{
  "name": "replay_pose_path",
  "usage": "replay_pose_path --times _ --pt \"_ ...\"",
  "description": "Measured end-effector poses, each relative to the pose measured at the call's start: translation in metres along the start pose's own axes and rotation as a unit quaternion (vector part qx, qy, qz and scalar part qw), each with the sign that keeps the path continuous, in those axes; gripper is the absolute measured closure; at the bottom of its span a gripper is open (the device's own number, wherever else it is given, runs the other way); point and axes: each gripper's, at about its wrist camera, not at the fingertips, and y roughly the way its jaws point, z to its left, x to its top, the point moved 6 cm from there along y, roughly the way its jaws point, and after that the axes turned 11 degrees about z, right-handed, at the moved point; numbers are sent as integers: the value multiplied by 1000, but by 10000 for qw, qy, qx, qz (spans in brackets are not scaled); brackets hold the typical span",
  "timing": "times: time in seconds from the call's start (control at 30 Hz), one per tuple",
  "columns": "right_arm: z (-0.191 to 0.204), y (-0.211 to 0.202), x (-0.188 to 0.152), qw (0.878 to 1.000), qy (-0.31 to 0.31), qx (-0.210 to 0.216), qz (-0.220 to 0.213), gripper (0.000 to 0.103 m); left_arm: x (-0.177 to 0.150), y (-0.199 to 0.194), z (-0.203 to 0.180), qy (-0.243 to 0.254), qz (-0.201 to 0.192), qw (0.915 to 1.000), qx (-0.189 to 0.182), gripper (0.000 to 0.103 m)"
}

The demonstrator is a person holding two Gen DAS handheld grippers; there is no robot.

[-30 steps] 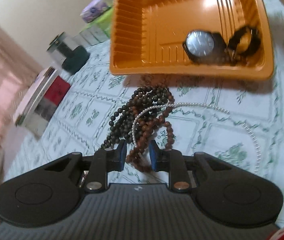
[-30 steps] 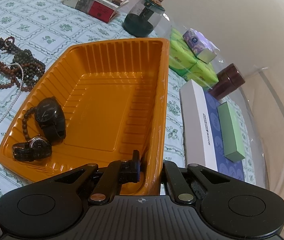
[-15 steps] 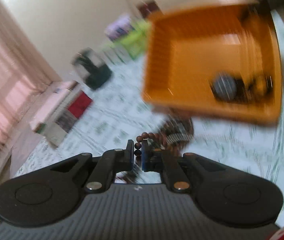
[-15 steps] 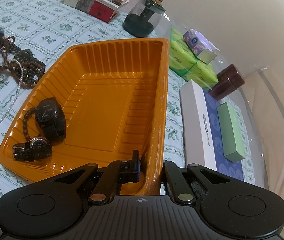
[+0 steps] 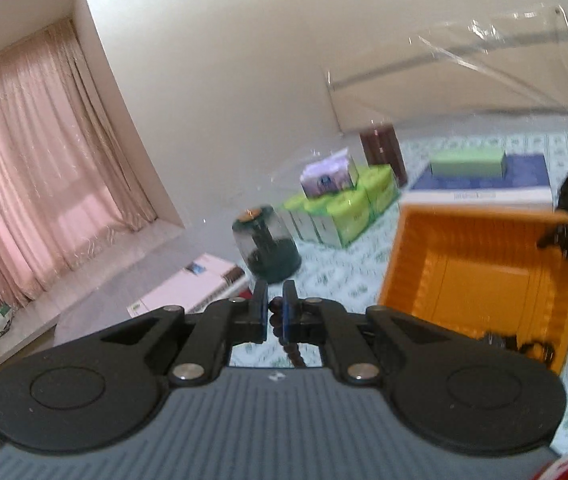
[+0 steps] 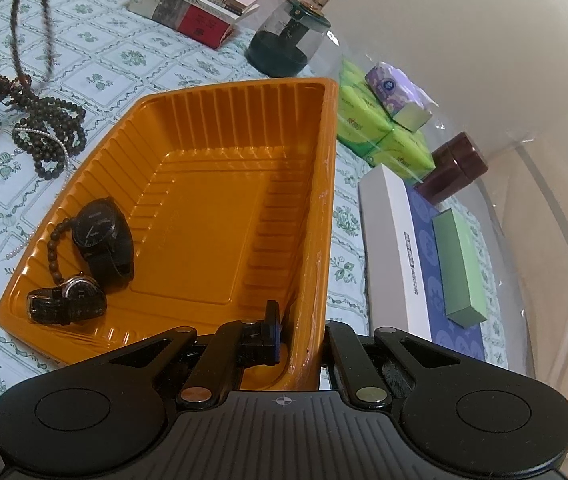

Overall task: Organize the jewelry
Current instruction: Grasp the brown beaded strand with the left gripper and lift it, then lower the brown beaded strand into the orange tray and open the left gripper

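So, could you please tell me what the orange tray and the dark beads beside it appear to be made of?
The orange tray looks like thin moulded plastic: glossy, with ribbed walls and a sheen on the floor. The dark beads look like matte wood or possibly stone; they are round and dull, and the view cannot settle which.

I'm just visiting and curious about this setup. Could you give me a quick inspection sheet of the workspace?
Surface: table under a green-patterned cloth.
Job's things: orange tray holding two watches and a small bead bracelet; dark beads and a pearl strand on the cloth.
Clutter: books, a jar, tissue packs, boxes.
Grippers: left gripper shut on a brown bead strand, lifted; right gripper shut on the tray's rim.
Cables: nothing seen.
Surroundings: pink curtains, plain wall.
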Motion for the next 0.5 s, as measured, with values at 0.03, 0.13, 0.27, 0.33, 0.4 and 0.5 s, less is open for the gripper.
replay_pose_path --times 0.03,0.13,0.27,0.33,0.4,0.5 --pt "0 0 0 10000 1 -1 1 99 4 -3 2 -18 -52 10000 -15 97" --pt "0 0 0 10000 -5 2 0 99 14 -6 2 -11 -142 9999 -78 97" --pt "0 0 1 10000 -2 5 -8 99 24 -4 -5 -3 -173 9996 -235 97" --pt "0 0 0 10000 3 7 -8 99 28 -3 -12 -29 -185 9992 -366 97" --pt "0 0 0 10000 1 5 -5 99 30 -2 -20 -56 -188 9985 -504 97" --pt "0 -1 1 10000 -1 14 0 99 36 7 -37 -67 -170 9972 -726 97"
